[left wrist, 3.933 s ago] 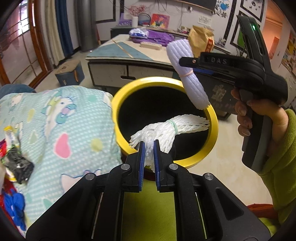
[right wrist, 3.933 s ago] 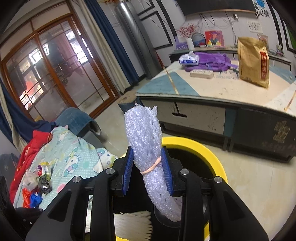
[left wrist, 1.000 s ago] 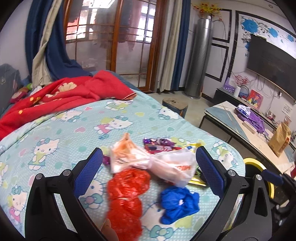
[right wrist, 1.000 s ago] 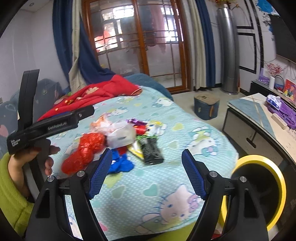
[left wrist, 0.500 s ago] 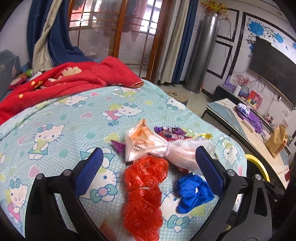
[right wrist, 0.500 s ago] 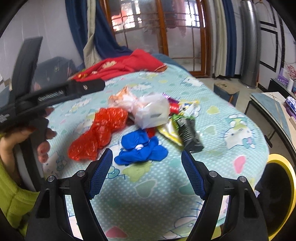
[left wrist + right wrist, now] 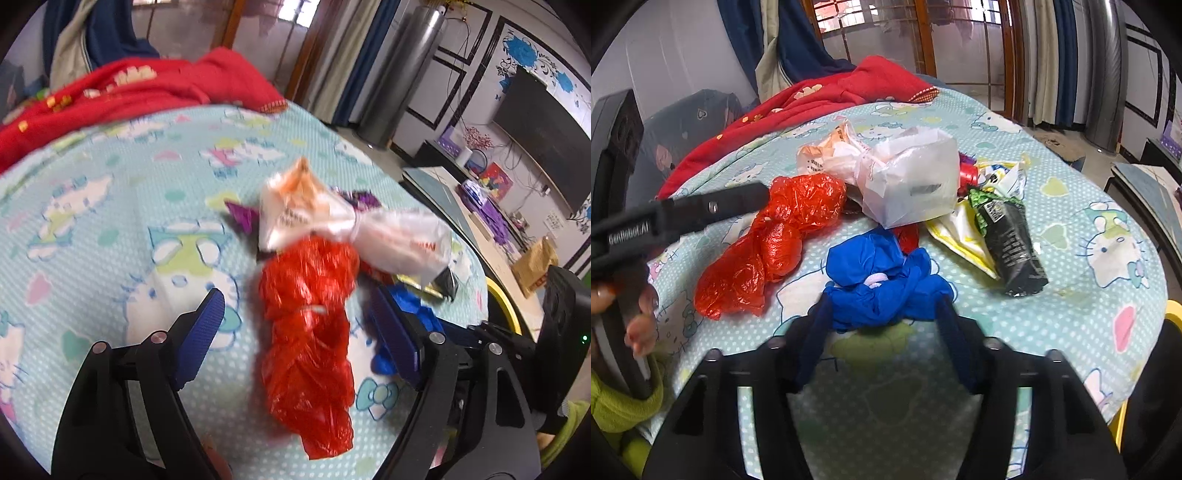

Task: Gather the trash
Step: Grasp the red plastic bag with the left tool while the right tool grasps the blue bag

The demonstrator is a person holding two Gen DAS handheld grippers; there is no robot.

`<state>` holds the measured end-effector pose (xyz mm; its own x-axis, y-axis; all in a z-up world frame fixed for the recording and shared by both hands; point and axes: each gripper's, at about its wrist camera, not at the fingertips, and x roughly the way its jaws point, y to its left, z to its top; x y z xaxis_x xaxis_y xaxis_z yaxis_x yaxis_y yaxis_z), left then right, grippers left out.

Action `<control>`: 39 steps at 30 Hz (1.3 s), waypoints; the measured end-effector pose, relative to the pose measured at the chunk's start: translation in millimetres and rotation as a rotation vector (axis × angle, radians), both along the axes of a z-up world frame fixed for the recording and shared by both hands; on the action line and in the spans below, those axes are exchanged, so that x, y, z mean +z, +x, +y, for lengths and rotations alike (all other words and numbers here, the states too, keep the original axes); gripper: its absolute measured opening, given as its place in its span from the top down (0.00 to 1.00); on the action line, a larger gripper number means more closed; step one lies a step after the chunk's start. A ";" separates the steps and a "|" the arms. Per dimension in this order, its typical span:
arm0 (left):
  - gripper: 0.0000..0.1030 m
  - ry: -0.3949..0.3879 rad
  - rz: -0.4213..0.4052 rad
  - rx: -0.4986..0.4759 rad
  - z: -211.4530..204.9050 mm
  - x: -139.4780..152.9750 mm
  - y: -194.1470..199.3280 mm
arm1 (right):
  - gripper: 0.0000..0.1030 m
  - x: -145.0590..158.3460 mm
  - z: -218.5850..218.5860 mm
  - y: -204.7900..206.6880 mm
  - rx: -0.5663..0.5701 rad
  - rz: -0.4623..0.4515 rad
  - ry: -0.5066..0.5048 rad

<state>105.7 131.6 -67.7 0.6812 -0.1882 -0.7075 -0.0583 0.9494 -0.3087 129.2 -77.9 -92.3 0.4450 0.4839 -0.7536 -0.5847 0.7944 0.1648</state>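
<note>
Between the wide-spread blue-padded fingers of the left gripper [image 7: 299, 325] lies a crumpled red plastic bag [image 7: 308, 332], knotted at its middle and stretched lengthwise along the gap; neither pad touches it. Just past its far end sits a white and orange plastic bag tied at the waist [image 7: 343, 225], with a purple foil wrapper [image 7: 242, 216] poking out on the side of the left finger. Outside the right finger of this gripper a bunched blue plastic bag [image 7: 413, 314] shows partly behind the pad.

From the right wrist camera, the right gripper [image 7: 882, 314] has its fingers open, one on each side of the blue plastic bag [image 7: 882, 280], close against its edges; whether the pads press on it cannot be told because the fingers are blurred. Beyond the left finger the red bag [image 7: 772, 240] lies slanted, and the left gripper's black body reaches over its upper end. Straight ahead of the fingertips rests the white and orange bag [image 7: 901, 181]. Ahead of the right finger lies a black and green snack packet [image 7: 1008, 236] atop a yellow and white wrapper [image 7: 960, 232], with a small red piece [image 7: 967, 173] just behind them.

All of this rests on a pale blue cartoon-cat bedspread [image 7: 1089, 221], and a red quilt [image 7: 831, 96] is heaped at the far side. A yellow bin rim [image 7: 506, 310] peeks past the bedspread's edge, outside the left gripper's right finger.
</note>
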 end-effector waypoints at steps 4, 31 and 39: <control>0.37 -0.023 0.046 -0.027 -5.5 -14.0 2.1 | 0.76 -4.0 -4.6 -0.8 -0.002 0.008 0.016; 0.77 0.013 0.001 -0.032 -9.0 8.2 -22.0 | 0.90 26.8 -29.7 -49.8 0.040 -0.112 0.062; 0.77 0.032 -0.077 -0.076 -32.6 36.2 -28.9 | 0.90 48.9 -52.2 -47.2 -0.013 -0.151 0.097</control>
<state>76.8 98.9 -31.4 0.7181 -0.2196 -0.6604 0.0368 0.9596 -0.2791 82.0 -130.1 -43.4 0.5567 0.5445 -0.6274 -0.5980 0.7869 0.1522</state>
